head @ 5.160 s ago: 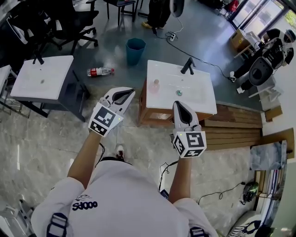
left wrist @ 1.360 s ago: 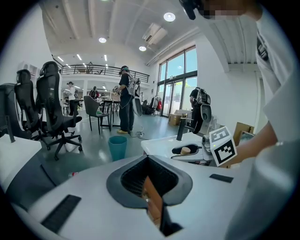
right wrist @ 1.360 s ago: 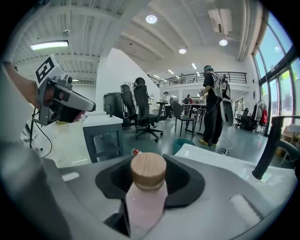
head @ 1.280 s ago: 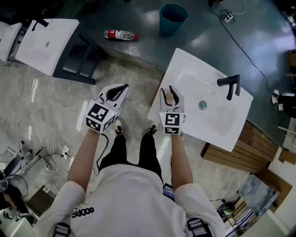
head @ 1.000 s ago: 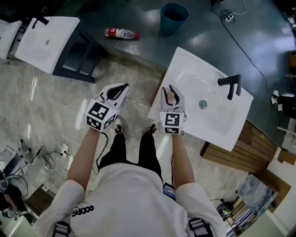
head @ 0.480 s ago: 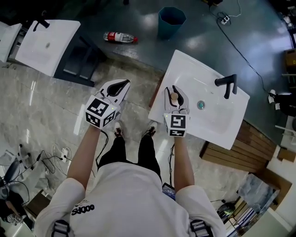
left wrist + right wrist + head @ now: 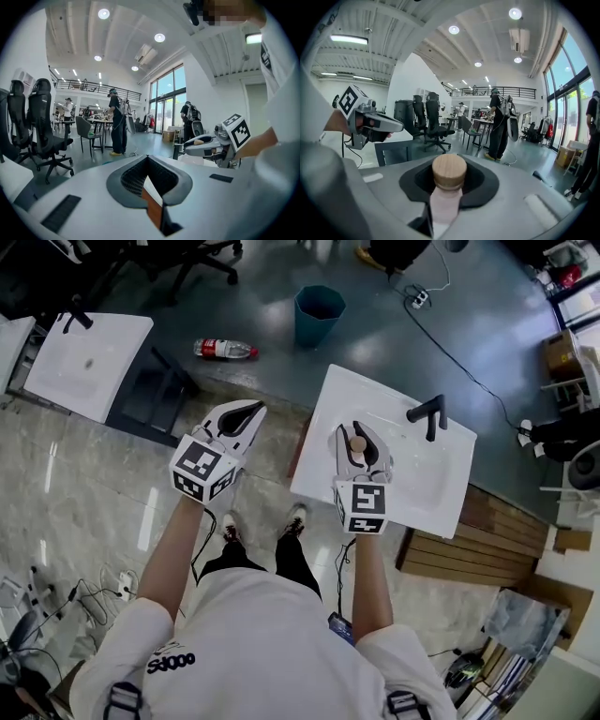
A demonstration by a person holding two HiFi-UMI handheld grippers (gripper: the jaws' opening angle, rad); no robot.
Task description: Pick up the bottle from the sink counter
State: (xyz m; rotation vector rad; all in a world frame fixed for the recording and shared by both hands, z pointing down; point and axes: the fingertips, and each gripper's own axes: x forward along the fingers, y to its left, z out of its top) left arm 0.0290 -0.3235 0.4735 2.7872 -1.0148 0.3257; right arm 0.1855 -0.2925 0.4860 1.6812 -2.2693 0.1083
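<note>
A pale pink bottle (image 7: 446,201) with a round wooden cap (image 7: 449,170) stands upright between the jaws of my right gripper (image 7: 355,427), which is shut on its body. In the head view the bottle's cap (image 7: 357,442) shows over the left part of the white sink counter (image 7: 323,474), lifted off it. My left gripper (image 7: 249,409) hangs over the floor to the left of the sink, jaws together and nothing between them. The left gripper view shows the right gripper (image 7: 202,142) at the right.
A black faucet (image 7: 427,414) stands at the sink's far side. A second white sink (image 7: 94,371) is at the far left, a blue bin (image 7: 319,313) and a red-labelled bottle (image 7: 223,350) lie on the floor beyond. People and office chairs (image 7: 431,123) fill the hall.
Both grippers have risen toward the camera, the right one carrying the pink bottle up off the sink counter. The head view has shifted, showing more of the far floor.
</note>
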